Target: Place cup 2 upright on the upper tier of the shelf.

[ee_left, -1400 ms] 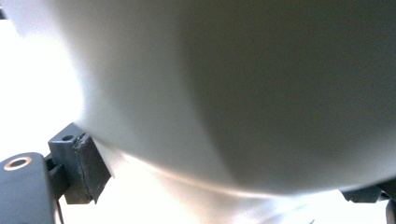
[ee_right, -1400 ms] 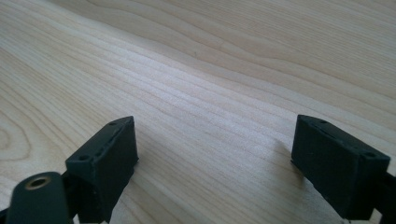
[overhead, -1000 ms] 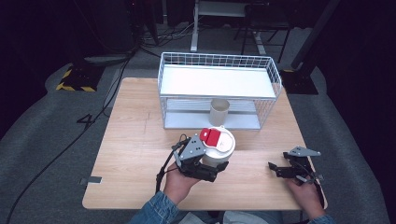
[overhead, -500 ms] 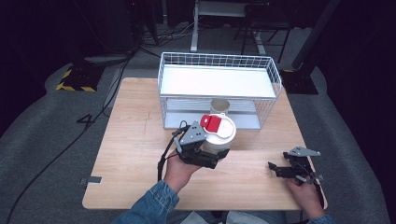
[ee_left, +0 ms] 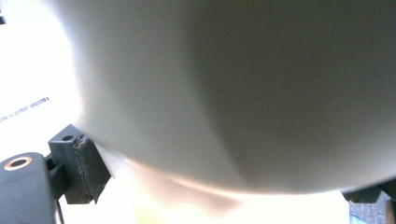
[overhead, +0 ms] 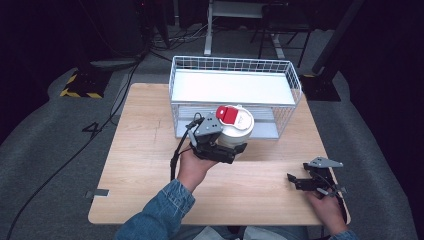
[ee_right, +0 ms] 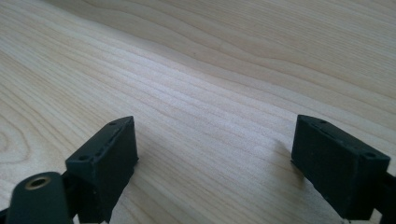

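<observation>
White tub with a red lid flap, held above the worktop just before the wire basket: it could clip the wire front or slip. Left gripper jaws are clamped on its sides. Right gripper jaws rest apart, empty.

Grey carpet floor, wooden table, dark surroundings.

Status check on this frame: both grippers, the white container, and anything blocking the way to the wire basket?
Left gripper shut on white container, held in front of wire basket. Right gripper open, low over table. No obstruction visible.
</observation>
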A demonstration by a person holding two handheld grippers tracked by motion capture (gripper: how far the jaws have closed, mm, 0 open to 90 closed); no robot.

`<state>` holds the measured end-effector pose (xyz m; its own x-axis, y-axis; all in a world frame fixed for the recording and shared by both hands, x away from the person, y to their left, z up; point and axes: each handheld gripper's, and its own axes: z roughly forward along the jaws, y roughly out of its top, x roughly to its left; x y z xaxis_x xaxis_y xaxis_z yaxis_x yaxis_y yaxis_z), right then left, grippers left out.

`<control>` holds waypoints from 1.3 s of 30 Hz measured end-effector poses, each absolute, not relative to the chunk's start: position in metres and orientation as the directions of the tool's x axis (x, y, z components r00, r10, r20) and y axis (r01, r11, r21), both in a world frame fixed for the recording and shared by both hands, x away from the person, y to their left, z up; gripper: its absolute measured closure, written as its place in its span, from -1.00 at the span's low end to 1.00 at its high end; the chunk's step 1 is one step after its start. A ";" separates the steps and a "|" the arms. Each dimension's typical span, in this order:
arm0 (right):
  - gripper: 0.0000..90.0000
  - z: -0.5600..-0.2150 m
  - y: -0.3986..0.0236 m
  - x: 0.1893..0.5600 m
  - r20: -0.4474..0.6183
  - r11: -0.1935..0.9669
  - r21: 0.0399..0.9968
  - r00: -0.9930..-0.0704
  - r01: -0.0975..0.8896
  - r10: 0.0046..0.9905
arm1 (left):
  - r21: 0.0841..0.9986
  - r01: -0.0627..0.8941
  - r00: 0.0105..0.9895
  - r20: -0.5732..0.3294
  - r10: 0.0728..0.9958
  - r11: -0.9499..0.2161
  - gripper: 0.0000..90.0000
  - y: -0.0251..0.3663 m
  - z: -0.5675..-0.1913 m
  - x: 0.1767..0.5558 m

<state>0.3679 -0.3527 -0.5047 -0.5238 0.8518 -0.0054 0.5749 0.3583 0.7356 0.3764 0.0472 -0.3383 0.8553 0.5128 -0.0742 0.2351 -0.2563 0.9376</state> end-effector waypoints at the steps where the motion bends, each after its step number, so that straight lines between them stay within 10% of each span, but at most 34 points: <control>1: -0.67 -0.505 -0.353 0.368 -0.005 0.358 0.736 -0.524 0.575 0.852 | 0.937 0.242 0.853 -0.081 0.516 -0.253 -0.77 0.047 -0.336 0.378; 39: -0.67 -0.505 -0.353 0.368 -0.006 0.360 0.735 -0.525 0.574 0.851 | 0.956 0.225 0.756 -0.051 0.653 -0.186 -0.77 0.041 -0.275 0.452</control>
<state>0.3679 -0.3527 -0.5047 -0.5248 0.8512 -0.0064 0.5744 0.3597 0.7353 0.4519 0.0410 -0.2749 0.7558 0.6528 -0.0511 0.2253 -0.1860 0.9564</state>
